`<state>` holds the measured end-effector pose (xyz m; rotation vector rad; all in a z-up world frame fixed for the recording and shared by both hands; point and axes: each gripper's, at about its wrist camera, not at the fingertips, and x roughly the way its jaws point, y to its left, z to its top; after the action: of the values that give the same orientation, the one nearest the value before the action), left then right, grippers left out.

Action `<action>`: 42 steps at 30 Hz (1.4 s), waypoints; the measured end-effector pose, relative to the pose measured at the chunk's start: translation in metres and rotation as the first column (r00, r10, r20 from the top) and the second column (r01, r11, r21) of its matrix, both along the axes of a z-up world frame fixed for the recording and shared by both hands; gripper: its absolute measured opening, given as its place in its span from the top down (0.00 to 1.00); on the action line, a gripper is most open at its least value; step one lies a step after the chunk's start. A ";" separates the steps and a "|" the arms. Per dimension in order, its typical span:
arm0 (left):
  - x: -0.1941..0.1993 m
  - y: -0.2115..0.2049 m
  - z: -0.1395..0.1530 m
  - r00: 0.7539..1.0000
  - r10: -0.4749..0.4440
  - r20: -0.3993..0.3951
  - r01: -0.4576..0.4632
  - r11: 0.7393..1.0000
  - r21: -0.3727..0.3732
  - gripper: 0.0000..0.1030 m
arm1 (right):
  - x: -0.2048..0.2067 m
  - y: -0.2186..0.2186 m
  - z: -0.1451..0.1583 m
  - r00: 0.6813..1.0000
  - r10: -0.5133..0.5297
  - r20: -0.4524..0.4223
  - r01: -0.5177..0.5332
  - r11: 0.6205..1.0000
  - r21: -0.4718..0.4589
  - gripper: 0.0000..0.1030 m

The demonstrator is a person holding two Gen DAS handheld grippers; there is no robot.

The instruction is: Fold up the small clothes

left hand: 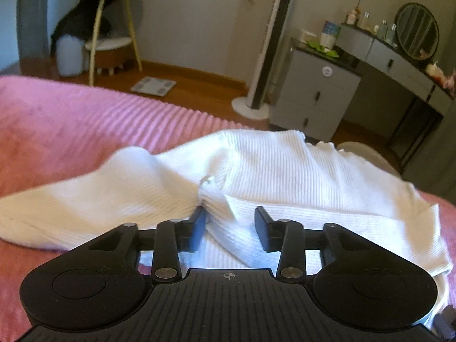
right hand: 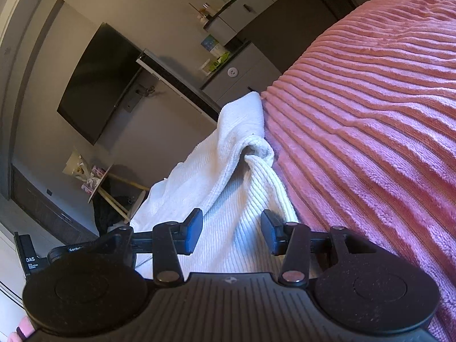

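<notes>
Garment (left hand: 285, 171), white ribbed, lies rumpled near the bed's (left hand: 71, 119) edge, folding barely begun; left claw (left hand: 230, 225) and right claw (right hand: 232, 229) both spread, gripping nothing.

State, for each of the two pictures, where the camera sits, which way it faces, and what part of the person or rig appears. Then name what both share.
Left wrist: rides the left gripper, facing across the white ribbed garment and pink bedspread toward a grey dresser.
Right wrist: rides the right gripper, rolled sideways, facing along the garment; fingertips show at the corner.
Shared: garment, bedspread, dresser.
</notes>
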<state>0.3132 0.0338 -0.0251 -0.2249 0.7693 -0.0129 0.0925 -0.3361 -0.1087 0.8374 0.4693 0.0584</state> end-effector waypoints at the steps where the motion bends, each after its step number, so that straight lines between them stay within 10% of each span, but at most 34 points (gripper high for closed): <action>1: 0.001 0.001 0.000 1.000 0.006 -0.004 -0.006 1.000 0.000 0.58 | 0.000 0.000 0.000 1.000 0.000 0.002 0.000 1.000 0.000 0.57; 11: -0.001 0.012 0.007 0.998 -0.053 -0.017 0.052 0.997 -0.048 0.88 | 0.001 -0.001 -0.001 1.000 -0.006 0.000 0.006 1.000 -0.014 0.57; 15: -0.001 0.010 0.028 0.999 0.024 -0.029 -0.023 1.000 0.012 0.81 | 0.001 -0.001 0.000 1.000 -0.006 -0.001 0.006 1.000 -0.017 0.57; 18: -0.003 0.014 0.036 0.998 0.055 -0.006 -0.054 0.997 0.047 0.45 | 0.001 0.000 0.000 1.000 -0.005 -0.002 0.005 1.000 -0.020 0.57; 42: -0.002 0.034 -0.018 0.988 -0.055 -0.145 0.023 0.976 -0.218 0.57 | 0.001 0.004 0.003 1.000 0.015 0.006 -0.015 0.999 -0.029 0.56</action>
<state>0.3110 0.0682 -0.0435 -0.4206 0.9234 -0.1185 0.0936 -0.3320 -0.1062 0.8050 0.4692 0.0679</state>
